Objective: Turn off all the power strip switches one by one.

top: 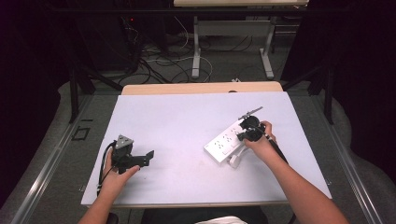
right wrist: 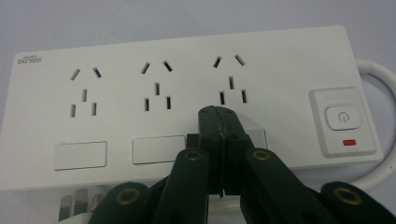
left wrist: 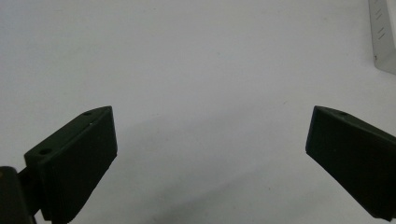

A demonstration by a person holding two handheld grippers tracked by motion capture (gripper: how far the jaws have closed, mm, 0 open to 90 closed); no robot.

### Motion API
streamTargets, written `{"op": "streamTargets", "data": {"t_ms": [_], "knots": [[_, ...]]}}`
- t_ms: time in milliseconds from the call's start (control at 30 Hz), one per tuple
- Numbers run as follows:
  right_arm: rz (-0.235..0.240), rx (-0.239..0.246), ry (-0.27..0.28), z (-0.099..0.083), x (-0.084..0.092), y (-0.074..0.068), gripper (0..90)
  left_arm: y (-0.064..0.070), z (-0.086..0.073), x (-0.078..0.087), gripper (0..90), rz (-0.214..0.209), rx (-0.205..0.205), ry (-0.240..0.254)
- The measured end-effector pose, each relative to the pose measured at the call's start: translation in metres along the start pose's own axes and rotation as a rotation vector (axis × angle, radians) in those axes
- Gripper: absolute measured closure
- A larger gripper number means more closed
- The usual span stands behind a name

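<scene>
A white power strip (top: 223,143) with three sockets lies at an angle on the right half of the white table sheet (top: 187,121). My right gripper (top: 242,136) is over its right end, held in a hand. In the right gripper view the jaws are pressed together, shut, with nothing between them. The tips (right wrist: 218,115) sit on the power strip (right wrist: 177,51) just below the third socket, left of the power button (right wrist: 343,116) with its red light. My left gripper (top: 148,157) rests low over the table at the left. It (left wrist: 210,135) is open wide over bare sheet.
The strip's white cable (right wrist: 379,74) loops off its right end, and its plug (top: 234,161) lies in front of it. An edge of the strip (left wrist: 385,37) shows at the far right of the left gripper view. Table legs and cables stand on the floor beyond.
</scene>
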State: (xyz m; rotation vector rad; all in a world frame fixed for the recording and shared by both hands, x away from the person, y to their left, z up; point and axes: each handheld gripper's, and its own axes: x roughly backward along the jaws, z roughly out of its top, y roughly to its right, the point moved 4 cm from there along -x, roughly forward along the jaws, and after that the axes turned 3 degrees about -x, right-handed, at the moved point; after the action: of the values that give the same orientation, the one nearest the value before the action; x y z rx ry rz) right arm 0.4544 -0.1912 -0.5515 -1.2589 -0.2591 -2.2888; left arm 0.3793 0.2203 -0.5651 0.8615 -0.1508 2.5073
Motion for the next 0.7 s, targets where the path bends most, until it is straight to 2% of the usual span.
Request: {"op": "streamTargets", "data": {"t_ms": [233,300,367,400,433,500,600,700], "knots": [[0.007,0.001,0.012,0.001,-0.001,0.000,90.0,0.000,0.000,0.000,1.8,-0.004,-0.001,-0.010],[0.007,0.006,-0.005,0.000,0.000,-0.001,90.0,0.000,0.000,0.000,1.8,-0.005,0.001,-0.012],[0.005,0.002,-0.007,0.000,0.000,-0.004,90.0,0.000,0.000,-0.001,1.8,-0.002,0.003,-0.003],[0.021,0.022,-0.004,0.000,0.001,-0.004,90.0,0.000,0.000,-0.001,1.8,-0.002,0.004,-0.001],[0.008,0.009,-0.005,0.000,0.001,-0.006,90.0,0.000,0.000,0.000,1.8,-0.001,-0.006,-0.003],[0.018,0.008,-0.009,0.001,0.002,-0.008,89.9,0.001,0.000,-0.001,1.8,-0.003,0.004,-0.001],[0.017,0.021,0.004,0.002,0.002,-0.010,89.9,0.000,0.000,-0.001,1.8,-0.002,0.004,-0.001],[0.027,0.025,0.000,0.001,0.003,-0.013,89.9,0.000,0.000,0.000,1.8,-0.006,0.001,-0.014]]}}
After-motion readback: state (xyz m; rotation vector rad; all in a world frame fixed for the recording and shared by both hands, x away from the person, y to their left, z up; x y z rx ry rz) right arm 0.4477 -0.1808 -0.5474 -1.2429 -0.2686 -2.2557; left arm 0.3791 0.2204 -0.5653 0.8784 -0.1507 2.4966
